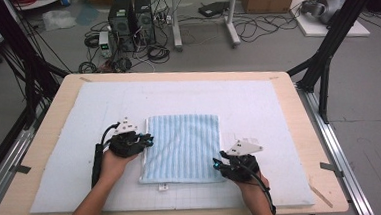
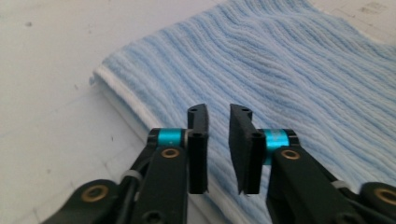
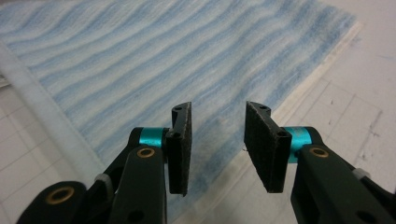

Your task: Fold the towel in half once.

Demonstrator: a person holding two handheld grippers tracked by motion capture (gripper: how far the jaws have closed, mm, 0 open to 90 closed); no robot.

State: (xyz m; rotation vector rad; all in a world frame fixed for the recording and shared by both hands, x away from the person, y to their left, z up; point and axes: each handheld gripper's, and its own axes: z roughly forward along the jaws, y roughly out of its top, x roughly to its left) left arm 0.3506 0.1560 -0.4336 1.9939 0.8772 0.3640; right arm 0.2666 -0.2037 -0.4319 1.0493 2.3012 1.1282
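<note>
Over the folded blue-striped terry towel, your narrowly parted left gripper and wider, empty right gripper should pinch its near edges squarely.

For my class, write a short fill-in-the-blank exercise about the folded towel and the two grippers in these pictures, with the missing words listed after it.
1. The towel is striped white and ____.
2. The towel lies folded on a white mat covering a ____ table.
3. The left gripper is at the towel's left edge; the right gripper is near its front ____ corner.
4. Neither gripper has any ____ between its jaws.

Missing words: blue; wooden; right; cloth
</note>
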